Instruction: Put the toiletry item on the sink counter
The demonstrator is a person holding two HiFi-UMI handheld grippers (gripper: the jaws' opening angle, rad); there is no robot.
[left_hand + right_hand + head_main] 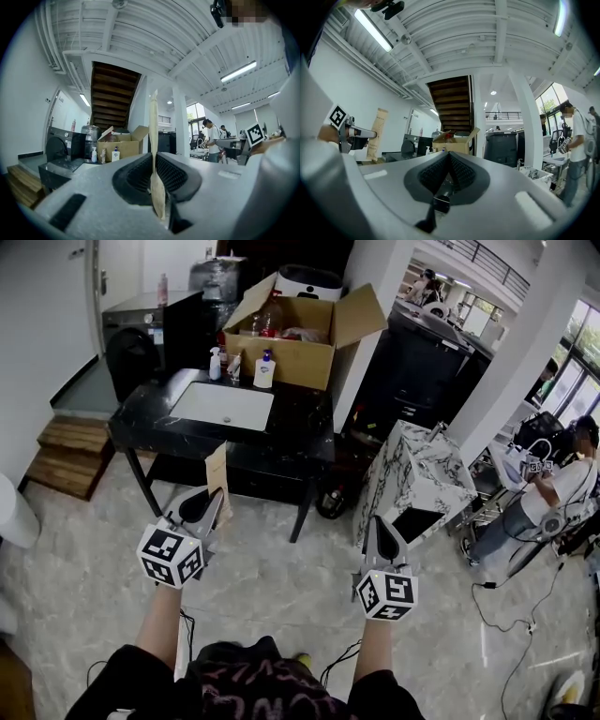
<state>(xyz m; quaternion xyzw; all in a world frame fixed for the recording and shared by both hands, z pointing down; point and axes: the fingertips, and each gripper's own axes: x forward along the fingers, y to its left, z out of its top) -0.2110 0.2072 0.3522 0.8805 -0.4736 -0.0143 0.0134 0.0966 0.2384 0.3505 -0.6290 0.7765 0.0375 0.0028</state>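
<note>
the packet, flat and tan, stands upright left of centre in the head view, clamped between the fingers of the left gripper. in the left gripper view it shows edge-on as a thin pale strip rising out of the middle of the frame, with the left gripper closed on its lower part. in the right gripper view the same packet hangs at the left edge, its broad face showing.

the right gripper is low and right of centre in the head view, apart from the left one. its own view shows the gripper with the ribbed fingers pressed together and nothing between them.

the black tabletop lies in the upper left of the head view, well beyond both grippers, so the packet is in the air and not on it. a white basin is set into it. three small bottles stand along the basin's back rim (one with a blue pump top). just behind them is an open cardboard box, flaps up, with more bottles inside.

a dark washer stands at the upper left. a marble-patterned cabinet stands right of the tabletop. a person is at the right edge.
</note>
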